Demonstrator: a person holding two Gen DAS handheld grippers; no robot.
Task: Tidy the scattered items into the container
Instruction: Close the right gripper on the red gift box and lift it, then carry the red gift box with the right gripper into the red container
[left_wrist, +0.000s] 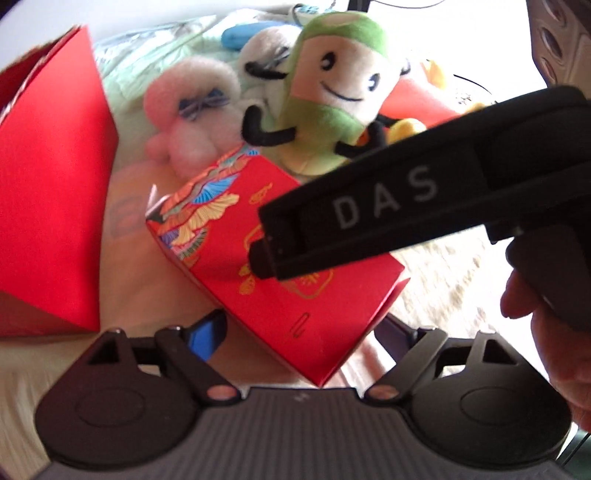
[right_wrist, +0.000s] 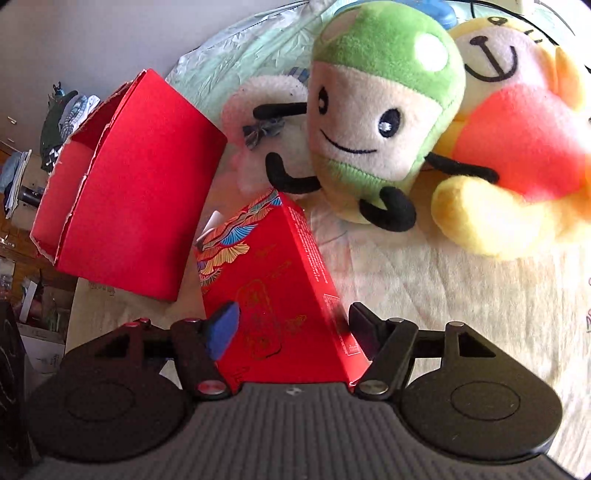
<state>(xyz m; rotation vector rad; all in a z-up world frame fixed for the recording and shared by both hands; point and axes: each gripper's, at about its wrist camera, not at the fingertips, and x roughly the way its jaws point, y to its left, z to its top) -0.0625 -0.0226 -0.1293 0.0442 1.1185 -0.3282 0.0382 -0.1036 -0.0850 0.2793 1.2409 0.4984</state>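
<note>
A small red box with a colourful fan pattern and gold print (left_wrist: 229, 254) (right_wrist: 266, 280) lies on the bed. My left gripper (left_wrist: 299, 332) is open, its blue pad (left_wrist: 207, 332) and the other finger flanking the box's near corner. My right gripper (right_wrist: 295, 325) is open too, straddling the box with its blue pad (right_wrist: 223, 328) on the left. In the left wrist view it (left_wrist: 264, 258) reaches in from the right, its tip over the gold-printed face. The container, a large plain red box with a torn rim (left_wrist: 55, 184) (right_wrist: 140, 192), stands to the left, its top open.
Behind the small box lie a green-capped cream plush (left_wrist: 332, 92) (right_wrist: 376, 122), a pink-white plush (left_wrist: 192, 110) (right_wrist: 266, 122) and a yellow bear holding a red heart (right_wrist: 517, 129). A person's hand (left_wrist: 546, 332) holds the right gripper. Room clutter (right_wrist: 55, 110) shows beyond the bed's left edge.
</note>
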